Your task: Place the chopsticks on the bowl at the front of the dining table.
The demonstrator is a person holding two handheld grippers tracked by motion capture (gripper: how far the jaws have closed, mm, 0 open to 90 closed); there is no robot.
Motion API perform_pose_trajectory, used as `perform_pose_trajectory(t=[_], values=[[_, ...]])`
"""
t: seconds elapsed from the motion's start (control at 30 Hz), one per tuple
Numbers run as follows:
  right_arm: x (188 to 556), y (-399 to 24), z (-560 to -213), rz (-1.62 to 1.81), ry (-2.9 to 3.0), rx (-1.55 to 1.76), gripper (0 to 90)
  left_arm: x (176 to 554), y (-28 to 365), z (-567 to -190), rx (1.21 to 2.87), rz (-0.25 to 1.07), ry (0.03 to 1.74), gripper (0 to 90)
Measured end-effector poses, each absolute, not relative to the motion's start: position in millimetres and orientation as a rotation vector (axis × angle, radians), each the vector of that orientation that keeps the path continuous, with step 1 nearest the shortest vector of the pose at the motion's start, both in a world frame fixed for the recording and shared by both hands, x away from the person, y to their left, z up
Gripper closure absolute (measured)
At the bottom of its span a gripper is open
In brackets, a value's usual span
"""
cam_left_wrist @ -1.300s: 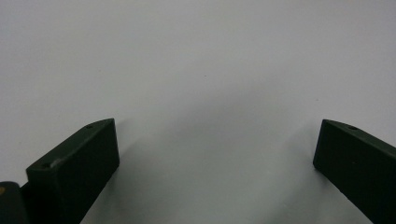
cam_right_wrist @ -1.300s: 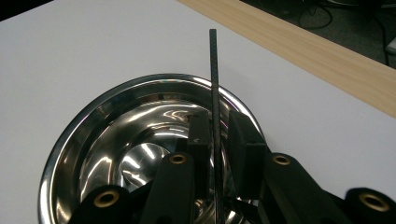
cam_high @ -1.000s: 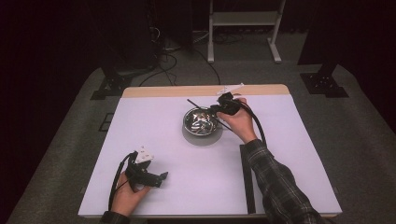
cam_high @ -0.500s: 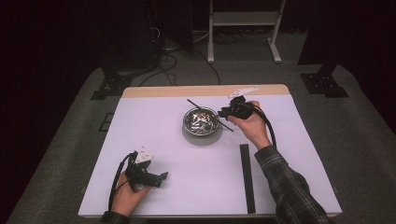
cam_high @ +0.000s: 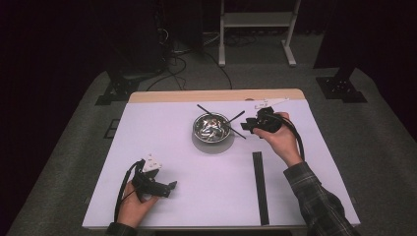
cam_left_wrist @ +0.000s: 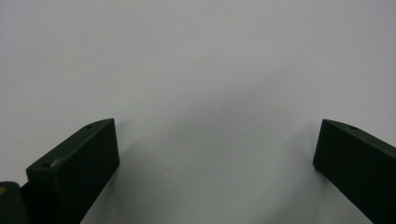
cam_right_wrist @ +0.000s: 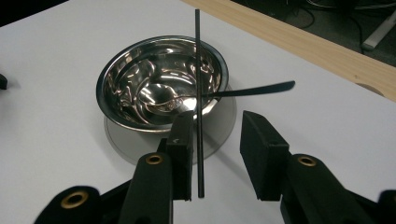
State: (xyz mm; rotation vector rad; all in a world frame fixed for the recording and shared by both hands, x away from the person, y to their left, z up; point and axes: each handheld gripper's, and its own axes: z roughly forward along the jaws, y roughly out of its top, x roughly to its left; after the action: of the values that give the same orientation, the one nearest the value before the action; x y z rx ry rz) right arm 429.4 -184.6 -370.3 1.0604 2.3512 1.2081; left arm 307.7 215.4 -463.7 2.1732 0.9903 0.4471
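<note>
My right tongs (cam_right_wrist: 217,158) have just been opening; the black chopstick (cam_right_wrist: 199,93) lies between the jaws, unpressed, resting across the steel bowl (cam_right_wrist: 126,74) just ahead. My left tongs (cam_left_wrist: 215,158) stand wide open over bare tabletop (cam_left_wrist: 196,56).

Chopstick (cam_right_wrist: 199,93): thin, black, straight; laid across the rim of my steel bowl (cam_right_wrist: 112,77), near end on the table between my parted jaws. Bowl upright, with a black-handled spoon (cam_right_wrist: 243,89) inside.
</note>
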Motion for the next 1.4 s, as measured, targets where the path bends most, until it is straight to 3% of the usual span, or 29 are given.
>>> perform_pose_trajectory(t=[1.4], values=[[371,-254,-404,1.212,2.291,1.183,54.5,308,215,-464,2.17,0.444,0.994,0.0]])
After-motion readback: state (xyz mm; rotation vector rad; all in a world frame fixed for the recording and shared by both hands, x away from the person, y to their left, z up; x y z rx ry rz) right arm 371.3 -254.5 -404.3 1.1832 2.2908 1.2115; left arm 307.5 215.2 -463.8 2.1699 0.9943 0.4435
